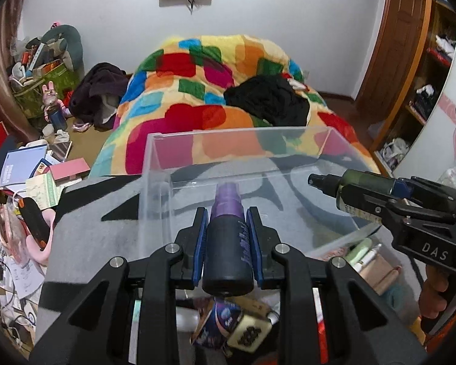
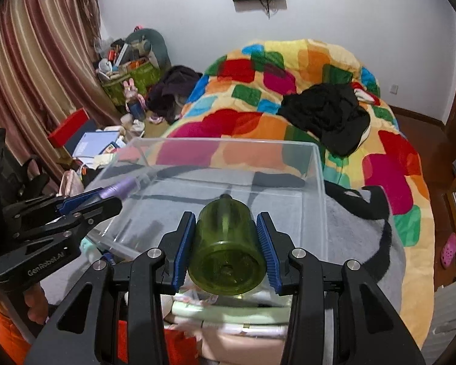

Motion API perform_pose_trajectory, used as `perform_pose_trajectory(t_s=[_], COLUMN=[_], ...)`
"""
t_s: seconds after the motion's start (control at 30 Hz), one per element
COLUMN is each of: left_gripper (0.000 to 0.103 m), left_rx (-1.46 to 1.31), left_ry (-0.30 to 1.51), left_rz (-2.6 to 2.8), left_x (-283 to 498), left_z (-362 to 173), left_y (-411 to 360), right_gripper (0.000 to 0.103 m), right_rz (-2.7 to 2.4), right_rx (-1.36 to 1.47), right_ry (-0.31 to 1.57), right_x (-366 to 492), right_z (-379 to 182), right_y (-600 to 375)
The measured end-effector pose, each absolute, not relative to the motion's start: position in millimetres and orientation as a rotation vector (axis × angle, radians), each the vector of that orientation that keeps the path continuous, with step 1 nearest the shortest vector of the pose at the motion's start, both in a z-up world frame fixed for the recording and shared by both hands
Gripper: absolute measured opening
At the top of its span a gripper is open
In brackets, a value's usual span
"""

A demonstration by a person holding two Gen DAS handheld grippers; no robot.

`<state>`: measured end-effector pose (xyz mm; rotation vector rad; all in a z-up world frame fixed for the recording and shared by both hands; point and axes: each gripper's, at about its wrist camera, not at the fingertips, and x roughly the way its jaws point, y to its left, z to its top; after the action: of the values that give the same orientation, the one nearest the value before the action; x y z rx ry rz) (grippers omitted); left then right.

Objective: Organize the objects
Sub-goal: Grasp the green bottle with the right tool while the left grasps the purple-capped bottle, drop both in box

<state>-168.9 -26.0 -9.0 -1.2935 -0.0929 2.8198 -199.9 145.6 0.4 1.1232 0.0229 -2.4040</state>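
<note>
My left gripper is shut on a black bottle with a purple cap, held lying along the fingers over the near edge of a clear plastic box. My right gripper is shut on a green translucent spray bottle, also held over the box. In the left wrist view the right gripper shows at the right with the green bottle. In the right wrist view the left gripper shows at the left with the purple cap sticking out.
The box stands on a grey and black cloth at the foot of a bed with a colourful blanket. Below the grippers lie several small cosmetics and packets. Clutter of books and boxes fills the floor at left.
</note>
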Motion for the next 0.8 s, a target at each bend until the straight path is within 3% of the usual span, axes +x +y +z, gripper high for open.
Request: perform_pose_trajectory(t_s=[0.57, 0.8], left_gripper=[0.027, 0.052], left_rx=[-1.298, -1.204], left_ry=[-0.049, -0.033], left_rz=[2.743, 2.789], left_x=[-171, -144], left_z=[-10, 9], left_y=[-14, -18], right_gripper=[0.039, 0.049], right_rz=[-2.368, -2.400], right_rx=[1.173, 1.088], right_ry=[0.090, 0.116], right_x=[-205, -183], right_z=[-13, 4], right_y=[141, 150])
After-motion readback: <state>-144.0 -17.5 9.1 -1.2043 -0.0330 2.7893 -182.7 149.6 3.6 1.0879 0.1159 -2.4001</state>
